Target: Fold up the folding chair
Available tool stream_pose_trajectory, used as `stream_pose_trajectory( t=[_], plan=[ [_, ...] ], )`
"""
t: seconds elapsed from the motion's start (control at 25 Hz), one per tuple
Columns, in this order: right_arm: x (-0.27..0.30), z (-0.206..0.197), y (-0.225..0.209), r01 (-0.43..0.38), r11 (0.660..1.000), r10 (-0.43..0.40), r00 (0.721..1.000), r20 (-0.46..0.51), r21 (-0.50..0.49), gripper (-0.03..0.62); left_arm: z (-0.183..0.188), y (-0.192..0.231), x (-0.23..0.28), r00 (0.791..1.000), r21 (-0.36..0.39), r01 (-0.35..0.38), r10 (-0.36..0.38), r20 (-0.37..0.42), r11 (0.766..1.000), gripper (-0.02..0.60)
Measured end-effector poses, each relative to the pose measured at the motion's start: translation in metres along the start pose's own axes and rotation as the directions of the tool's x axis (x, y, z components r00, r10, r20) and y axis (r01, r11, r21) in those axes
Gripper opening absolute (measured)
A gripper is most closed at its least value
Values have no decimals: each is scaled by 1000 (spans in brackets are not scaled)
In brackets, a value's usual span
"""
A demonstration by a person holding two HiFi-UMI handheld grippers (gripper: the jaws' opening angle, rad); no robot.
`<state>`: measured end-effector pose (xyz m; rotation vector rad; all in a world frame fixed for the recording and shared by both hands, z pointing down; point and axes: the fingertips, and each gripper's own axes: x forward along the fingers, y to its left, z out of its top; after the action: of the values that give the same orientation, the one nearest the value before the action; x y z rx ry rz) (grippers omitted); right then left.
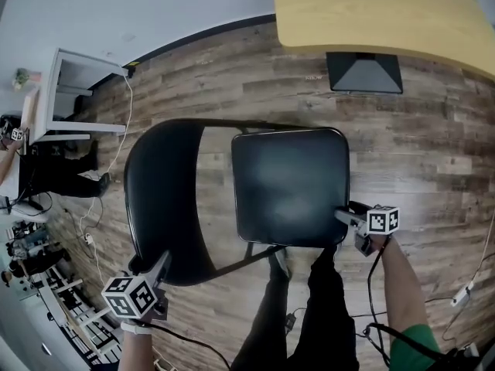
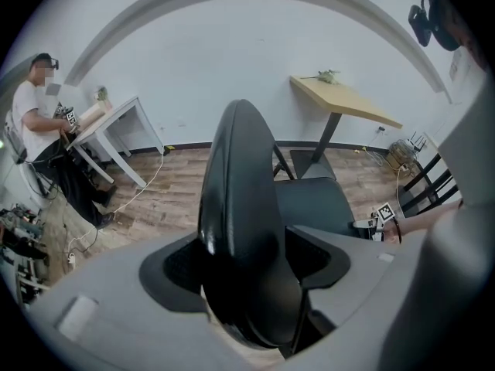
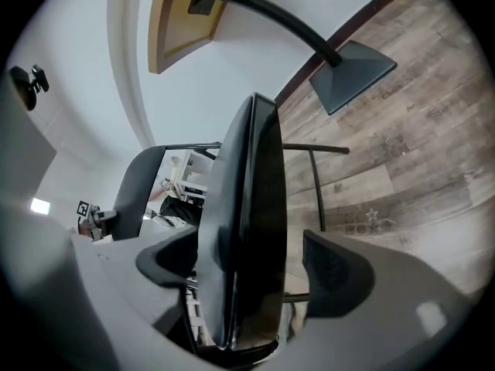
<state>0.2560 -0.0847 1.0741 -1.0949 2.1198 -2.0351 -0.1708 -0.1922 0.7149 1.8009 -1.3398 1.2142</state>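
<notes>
Left gripper (image 1: 161, 264) stands wide with the curved black padded backrest (image 1: 158, 199) between its jaws, right gripper (image 1: 345, 217) wide astride the flat black seat (image 1: 290, 184); folding apparently not yet begun.

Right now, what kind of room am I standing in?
Probably an office or lab workroom: a wood-plank floor, a yellow-topped pedestal table, and a white desk where another person is working.
</notes>
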Motion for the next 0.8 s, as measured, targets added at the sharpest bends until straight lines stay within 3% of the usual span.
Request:
stream_pose_trajectory(
  t=[0.2,0.32,0.4,0.8],
  plan=[
    [17,-3,2,-83,996,84,996,-40,20,416,-5,-1,7,999,12,-30,30,-26,999,304],
    [28,7,4,-73,997,73,997,-15,30,406,-3,-2,11,999,-16,-37,37,-11,999,295],
    [31,6,2,-54,997,54,999,1,54,363,-3,-1,12,999,-36,-35,35,-3,999,287],
    [32,8,30,-13,999,13,1000,3,52,354,8,4,-7,998,-74,-22,26,49,997,253]
  ],
)
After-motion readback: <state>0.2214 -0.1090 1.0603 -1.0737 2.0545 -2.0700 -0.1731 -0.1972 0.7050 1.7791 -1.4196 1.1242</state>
